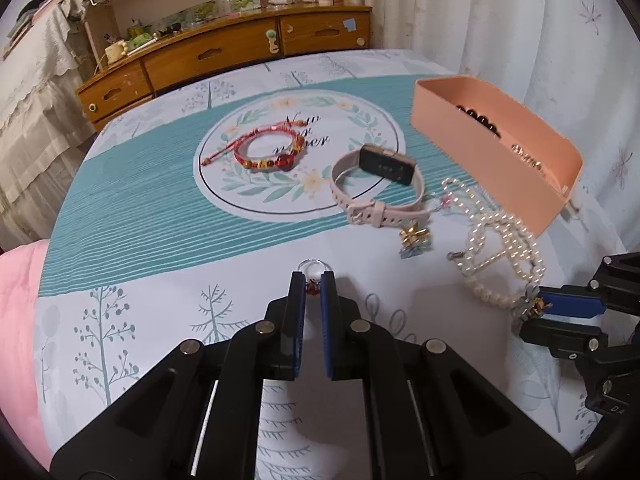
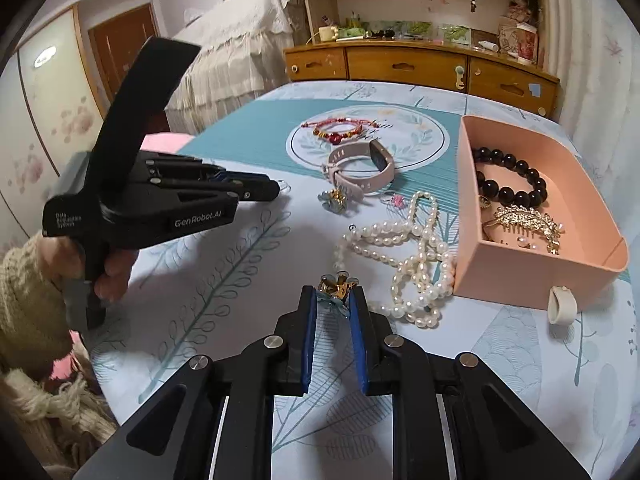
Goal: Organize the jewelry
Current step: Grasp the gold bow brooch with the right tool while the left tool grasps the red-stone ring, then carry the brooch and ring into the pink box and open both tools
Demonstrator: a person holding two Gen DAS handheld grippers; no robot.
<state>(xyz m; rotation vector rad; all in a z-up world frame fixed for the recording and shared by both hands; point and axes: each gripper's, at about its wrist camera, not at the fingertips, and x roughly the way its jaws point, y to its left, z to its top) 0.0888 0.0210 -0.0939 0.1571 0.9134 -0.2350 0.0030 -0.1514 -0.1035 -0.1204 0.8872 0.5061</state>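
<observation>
My left gripper (image 1: 313, 280) is shut on a silver ring with a red stone (image 1: 313, 287), low over the cloth; it also shows in the right wrist view (image 2: 276, 192). My right gripper (image 2: 333, 296) is shut on a gold and blue flower earring (image 2: 335, 288), beside the pearl necklace (image 2: 404, 248); it also shows in the left wrist view (image 1: 532, 314). The pink box (image 2: 516, 268) holds a black bead bracelet (image 2: 508, 184) and a gold leaf brooch (image 2: 520, 220). A matching flower earring (image 1: 414, 240), a pink watch (image 1: 376, 188) and a red cord bracelet (image 1: 268, 152) lie on the cloth.
The table is covered by a teal and white printed cloth (image 1: 140, 200). A small white ring-shaped piece (image 2: 560, 304) lies in front of the pink box. A wooden drawer cabinet (image 1: 224, 56) stands behind the table, a lace-covered bed (image 2: 236, 60) to the left.
</observation>
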